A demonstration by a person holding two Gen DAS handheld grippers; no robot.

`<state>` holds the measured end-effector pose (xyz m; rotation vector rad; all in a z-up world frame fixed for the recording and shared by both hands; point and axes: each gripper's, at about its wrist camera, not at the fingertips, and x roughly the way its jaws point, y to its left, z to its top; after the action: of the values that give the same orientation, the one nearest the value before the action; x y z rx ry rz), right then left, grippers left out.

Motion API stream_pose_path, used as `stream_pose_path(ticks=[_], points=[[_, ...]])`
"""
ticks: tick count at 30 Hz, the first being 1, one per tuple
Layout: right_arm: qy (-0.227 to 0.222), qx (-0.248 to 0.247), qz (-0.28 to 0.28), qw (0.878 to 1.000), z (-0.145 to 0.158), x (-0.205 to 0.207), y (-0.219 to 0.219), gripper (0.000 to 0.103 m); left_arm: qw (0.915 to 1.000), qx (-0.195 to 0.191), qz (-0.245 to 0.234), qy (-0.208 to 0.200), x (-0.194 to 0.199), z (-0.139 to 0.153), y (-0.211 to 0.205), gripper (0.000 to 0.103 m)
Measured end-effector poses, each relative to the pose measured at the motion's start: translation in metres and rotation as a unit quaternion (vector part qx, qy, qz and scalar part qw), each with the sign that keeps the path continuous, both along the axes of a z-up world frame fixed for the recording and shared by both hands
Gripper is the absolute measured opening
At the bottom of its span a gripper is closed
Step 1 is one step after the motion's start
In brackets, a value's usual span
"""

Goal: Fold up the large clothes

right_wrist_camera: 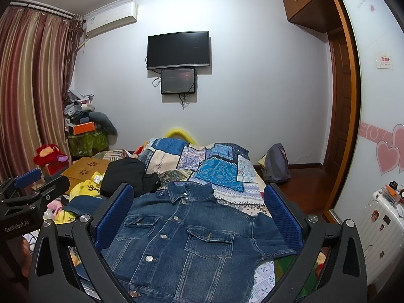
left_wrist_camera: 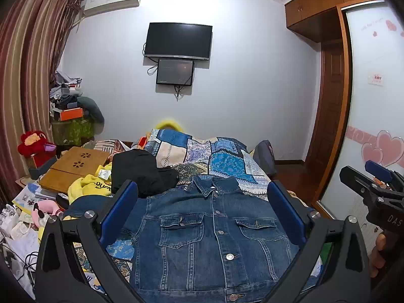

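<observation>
Denim jacket [left_wrist_camera: 212,237] flat on patchwork bedspread [left_wrist_camera: 227,164], TV [left_wrist_camera: 178,41] on wall.

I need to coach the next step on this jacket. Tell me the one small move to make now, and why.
Probably lower the right gripper onto the denim jacket at its right sleeve. The jacket lies flat, front up and buttoned, with that sleeve spread sideways, and both grippers, the left gripper included, are open and hold nothing.

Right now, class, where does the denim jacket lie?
In both wrist views the denim jacket lies front-up on the patchwork quilt, collar toward the television wall, with the black garment beyond its left shoulder.
</observation>
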<state>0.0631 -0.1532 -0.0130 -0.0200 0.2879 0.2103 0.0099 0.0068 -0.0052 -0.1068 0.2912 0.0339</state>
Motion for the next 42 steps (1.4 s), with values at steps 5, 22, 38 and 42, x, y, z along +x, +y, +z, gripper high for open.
stream_pose_path(ticks=[5, 22, 38, 42], points=[[0.001, 0.001, -0.001, 1.0, -0.0014, 0.0003, 0.0011, 0.102, 1.0, 0.0, -0.001, 0.0, -0.0009, -0.0017, 0.001, 0.103], [0.001, 0.002, 0.0, 1.0, -0.0011, -0.0001, 0.0014, 0.102, 1.0, -0.001, -0.003, 0.002, -0.0011, -0.0044, 0.0027, 0.103], [0.004, 0.003, 0.003, 1.0, -0.0016, -0.0002, 0.0025, 0.102, 1.0, 0.002, 0.0, 0.0, -0.0021, -0.0049, 0.0036, 0.103], [0.007, 0.005, 0.004, 1.0, -0.0016, 0.0016, 0.0013, 0.102, 1.0, 0.003, 0.0, 0.001, -0.0025, -0.0037, 0.0028, 0.103]])
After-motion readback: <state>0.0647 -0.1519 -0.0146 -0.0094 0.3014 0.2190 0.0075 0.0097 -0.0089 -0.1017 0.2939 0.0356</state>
